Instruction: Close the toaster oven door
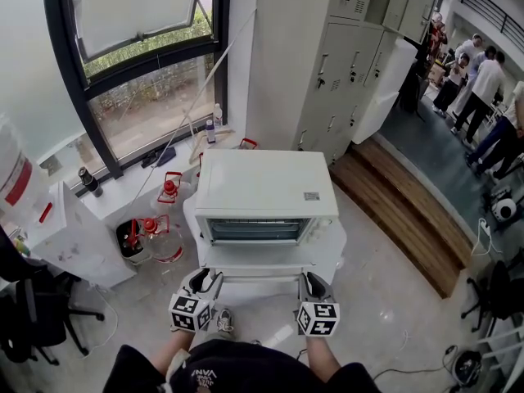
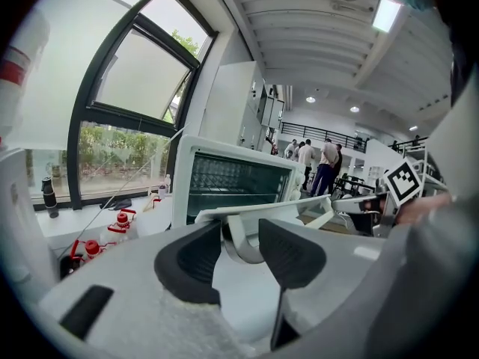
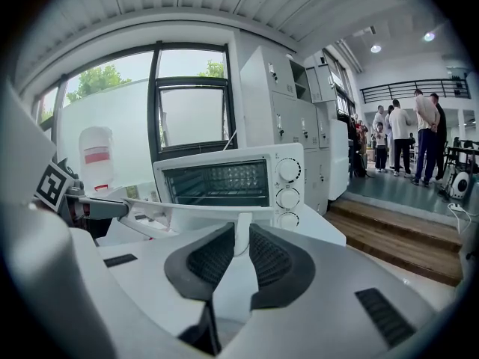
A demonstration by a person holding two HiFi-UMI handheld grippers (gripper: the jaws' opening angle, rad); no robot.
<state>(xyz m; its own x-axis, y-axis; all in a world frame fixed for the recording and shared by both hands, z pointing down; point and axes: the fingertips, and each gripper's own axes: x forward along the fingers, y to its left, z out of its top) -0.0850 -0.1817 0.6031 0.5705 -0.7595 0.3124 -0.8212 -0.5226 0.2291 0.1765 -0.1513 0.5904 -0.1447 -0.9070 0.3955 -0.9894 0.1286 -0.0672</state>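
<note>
Gently, in an arc: lifting the door [image 1: 260, 259] shut

The toaster oven [image 1: 266, 188] sits on a white bench [image 1: 334, 252] by the window. Its door is dropped fully open and lies about level, so the racks inside show. Both tools are at the door's front edge, on the handle [image 3: 242, 226].

The right tool [image 3: 241, 249] is pressed together on one of the handle's upright posts, with a pad against each side. The left tool [image 2: 239, 234] is spread. The handle's curved bracket sits between its jaws with a gap showing on both sides, so it grips nothing yet.

As I judge it, the step in hand is the lift itself. To do it well:

- Either close the left tool on its bracket first or leave it as a loose guide. A half-grip is likely to slip partway up.
- Follow the hinge. The handle has to travel up and then towards the oven on a curve, so let the wrists roll with it, because a straight push forward would only strain the hinge.
- Keep both sides rising level so the door does not twist.
- The oven looks light and could slide back on the bench, so press softly over the last part.
- Ease off as the door meets the frame beside the knobs [image 3: 288, 172], and let go only once it is seated.
</note>
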